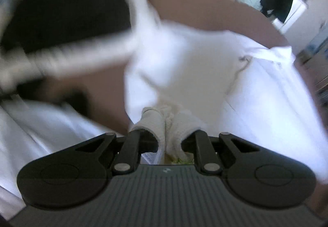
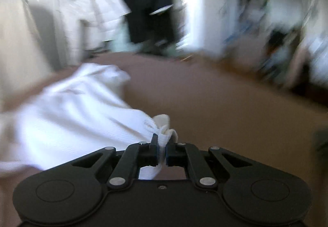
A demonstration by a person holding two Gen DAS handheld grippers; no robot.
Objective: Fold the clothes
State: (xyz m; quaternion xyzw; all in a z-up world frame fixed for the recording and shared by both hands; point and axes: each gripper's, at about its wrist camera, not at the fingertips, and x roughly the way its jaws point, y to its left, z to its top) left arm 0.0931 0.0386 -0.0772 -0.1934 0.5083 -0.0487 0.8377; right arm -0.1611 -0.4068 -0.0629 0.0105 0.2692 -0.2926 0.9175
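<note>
Two wrist views of a fold in hand. The left claw [image 1: 167, 122] is closed narrow on a bunched edge of the white garment [image 1: 256, 87], the fabric pinched between its cloth-covered fingers [image 1: 150, 122]; the right claw [image 2: 162, 145] is likewise clamped on a small gathered corner of the same white garment [image 2: 67, 116], a knot of cloth standing just past its tips. The garment lies on the brown counter [image 2: 215, 104]. From the right claw its body spreads away to the left and forward, while bare counter lies ahead and to the right; from the left claw it fans forward and to the right, with a strip or sleeve trailing up and left across the view. The long axis therefore appears to run between the two gripped points, and the coming move, judged from the task, turns on carrying these two held edges together over the body of the cloth, so that neither claw is nearer than the other: both are already at their hold. Heavy blur obscures much. The pale bar crossing the left of the left wrist view cannot be identified, nor can the dark shape [image 1: 67, 7] behind it. More white fabric [image 1: 41, 124] at lower left may be a second piece or part of the same one. Hanging clothes [image 2: 147, 1] beyond the counter are smeared, and the garment's far hem and overall outline are cut off in both views.
</note>
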